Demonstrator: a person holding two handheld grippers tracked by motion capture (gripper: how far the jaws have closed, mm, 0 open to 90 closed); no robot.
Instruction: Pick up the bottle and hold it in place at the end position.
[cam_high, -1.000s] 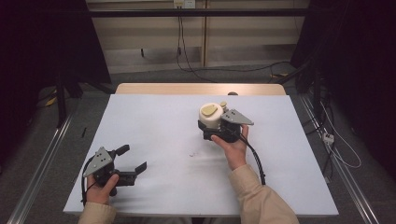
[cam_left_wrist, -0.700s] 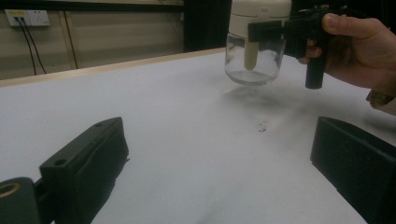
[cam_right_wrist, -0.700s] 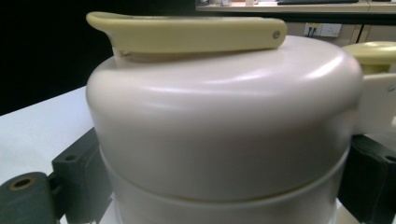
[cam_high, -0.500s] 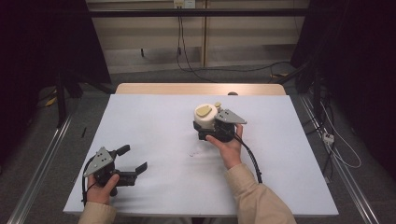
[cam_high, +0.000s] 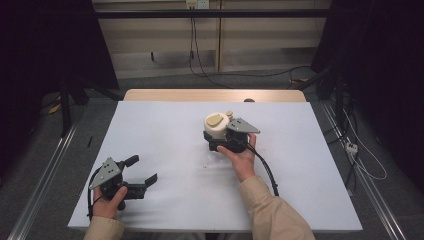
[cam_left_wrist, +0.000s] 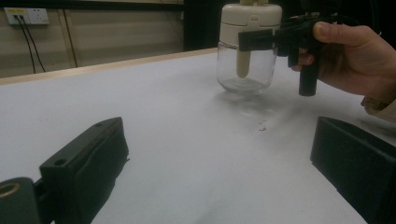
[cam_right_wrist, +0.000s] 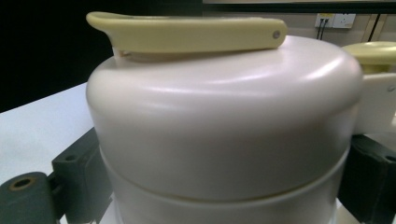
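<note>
1. Jar (cam_high: 216, 131): clear glass body w/ cream lid (cam_right_wrist: 224, 116), stands upright on the worktop (cam_high: 165, 130), a bit right of centre, toward the far half. Left tool view shows the glass base on the white surface and a pale tube hanging down inside.
2. Lid top: yellowish flat flap (cam_right_wrist: 187, 32) lies across it; a second yellowish knob (cam_right_wrist: 373, 51) sits at the lid's right edge in the right tool view.
3. Right tool (cam_high: 225, 140): clenched on jar at lid level, one black jaw each side of the lid (seen both sides in right tool view). Grey three-cornered plate on top; cable trails back toward near edge, right of the forearm.
4. Right hand (cam_high: 240, 157): holds the tool handle from the near side, beige sleeve (cam_high: 270, 215) running to the near edge.
5. Left tool (cam_high: 142, 172): released, jaws spread wide, nothing between them; near-left of worktop, well apart from jar. Points toward right/far, jar in its line of sight.
6. Left hand (cam_high: 107, 202): grips that tool at the near-left corner.
7. Small speck/mark on the worktop just near-left of the jar (cam_high: 204, 165).
8. Surround: worktop is white w/ wood strip at far edge; wall sockets (cam_left_wrist: 25, 15) and cables on far wall; dark floor either side.
</note>
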